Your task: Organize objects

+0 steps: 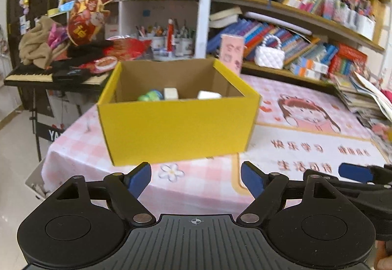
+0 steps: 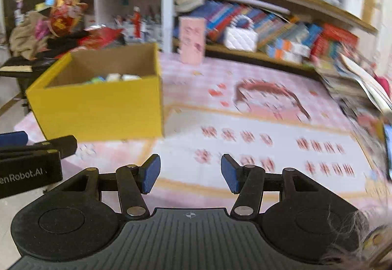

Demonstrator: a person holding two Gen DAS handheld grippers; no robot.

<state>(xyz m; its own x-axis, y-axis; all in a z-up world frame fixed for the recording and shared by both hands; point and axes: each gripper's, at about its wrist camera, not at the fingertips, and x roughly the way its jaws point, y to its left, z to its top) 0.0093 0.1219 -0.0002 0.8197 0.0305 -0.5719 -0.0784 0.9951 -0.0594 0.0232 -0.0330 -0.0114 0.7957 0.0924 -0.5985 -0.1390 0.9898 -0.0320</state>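
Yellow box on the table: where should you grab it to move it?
Probably by the near wall's top edge, coming from above. The yellow box is open-topped and upright, its walls thin cardboard a hand-held gripper can pinch, while the whole box looks too wide. The left hand-held gripper faces that wall, open and empty. Small items lie inside, so keep it level.

White letters "enRobot.AI" show on the black body of the other handheld gripper [image 2: 27, 172] at the left edge of the right wrist view, the start cut off. White letters "YA" stand on the black keyboard stand [image 1: 52, 134]; the pink checked tablecloth's [image 1: 303, 154] red characters are too blurred to read.
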